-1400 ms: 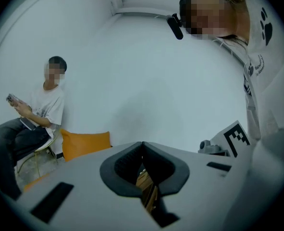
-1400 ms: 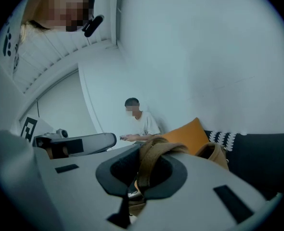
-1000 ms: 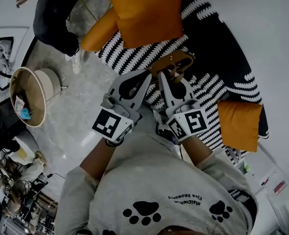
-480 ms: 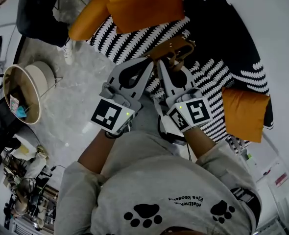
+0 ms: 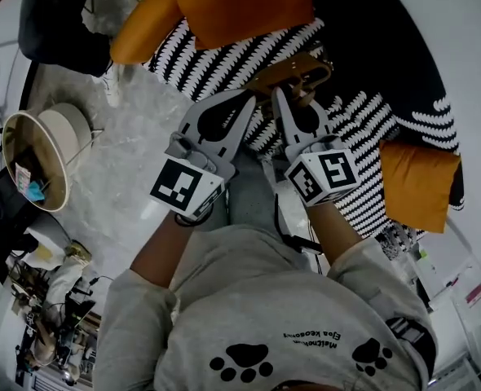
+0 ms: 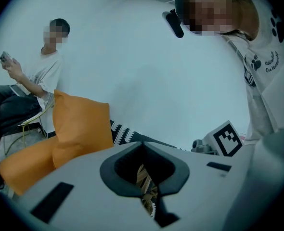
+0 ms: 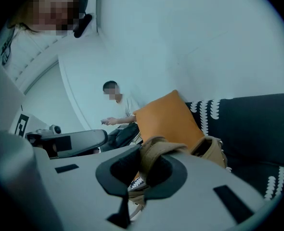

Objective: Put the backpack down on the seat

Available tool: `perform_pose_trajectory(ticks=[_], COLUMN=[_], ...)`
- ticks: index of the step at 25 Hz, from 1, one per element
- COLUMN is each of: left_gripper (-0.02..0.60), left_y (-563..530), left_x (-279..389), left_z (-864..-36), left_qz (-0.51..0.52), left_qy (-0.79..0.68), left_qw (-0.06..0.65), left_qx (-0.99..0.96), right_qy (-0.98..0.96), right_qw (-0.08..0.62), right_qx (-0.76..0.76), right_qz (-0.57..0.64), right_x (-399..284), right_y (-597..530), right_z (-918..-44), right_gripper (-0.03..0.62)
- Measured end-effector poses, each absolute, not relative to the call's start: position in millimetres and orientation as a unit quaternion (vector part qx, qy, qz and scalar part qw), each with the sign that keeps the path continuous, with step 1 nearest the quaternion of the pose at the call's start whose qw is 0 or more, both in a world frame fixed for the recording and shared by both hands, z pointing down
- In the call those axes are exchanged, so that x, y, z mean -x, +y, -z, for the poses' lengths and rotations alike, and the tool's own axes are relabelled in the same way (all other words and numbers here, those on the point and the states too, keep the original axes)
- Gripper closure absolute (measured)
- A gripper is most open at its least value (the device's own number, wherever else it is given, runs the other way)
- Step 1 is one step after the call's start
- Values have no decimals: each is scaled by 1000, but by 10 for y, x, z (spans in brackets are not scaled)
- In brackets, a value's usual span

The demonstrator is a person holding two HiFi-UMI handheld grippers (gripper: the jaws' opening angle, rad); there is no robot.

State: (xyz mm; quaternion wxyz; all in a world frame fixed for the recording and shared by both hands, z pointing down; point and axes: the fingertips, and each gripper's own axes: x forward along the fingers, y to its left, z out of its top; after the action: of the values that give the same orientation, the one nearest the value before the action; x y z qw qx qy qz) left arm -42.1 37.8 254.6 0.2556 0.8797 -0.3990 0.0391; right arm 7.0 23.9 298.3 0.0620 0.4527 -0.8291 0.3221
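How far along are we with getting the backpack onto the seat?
Done: the left gripper and right gripper are shut on the straps of the backpack. In hand: it is over the striped seat; whether it touches, I can't tell. Left: rest it there and open the fingers.

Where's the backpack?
Head view, top centre: the backpack is held by the left gripper and right gripper over the patterned seat, below the large orange cushion.

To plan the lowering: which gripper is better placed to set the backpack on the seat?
Right. The right gripper clamps the strap of the backpack, which hangs over the seat.
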Motion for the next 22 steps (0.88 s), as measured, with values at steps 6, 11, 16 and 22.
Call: perform_pose_trajectory(ticks=[6,11,16,22], left_gripper=[563,563,563,563], left_y=[402,391,372,441], left_x=[374,265,161,92], left_z=[-2732,-3173,-3508,-3852], left_qz=[-39,-47,-46,-53], left_qy=[-374,-363,-358,-344], left_qw=[259,266,287,299], left_qx=[-889,-892,-887,-889], right_qy=[-823,-823,-824,-818], right_qw=[67,78,104,122], right_qx=[-457,-445,-428,-418], right_qz=[-330,-345,-357,-375], right_x=[-149,-250,-287,-190], right_y=[256,348,440,621], right_z=[-3185,-3567,-3853,-4268], right_gripper=[545,545,545,545])
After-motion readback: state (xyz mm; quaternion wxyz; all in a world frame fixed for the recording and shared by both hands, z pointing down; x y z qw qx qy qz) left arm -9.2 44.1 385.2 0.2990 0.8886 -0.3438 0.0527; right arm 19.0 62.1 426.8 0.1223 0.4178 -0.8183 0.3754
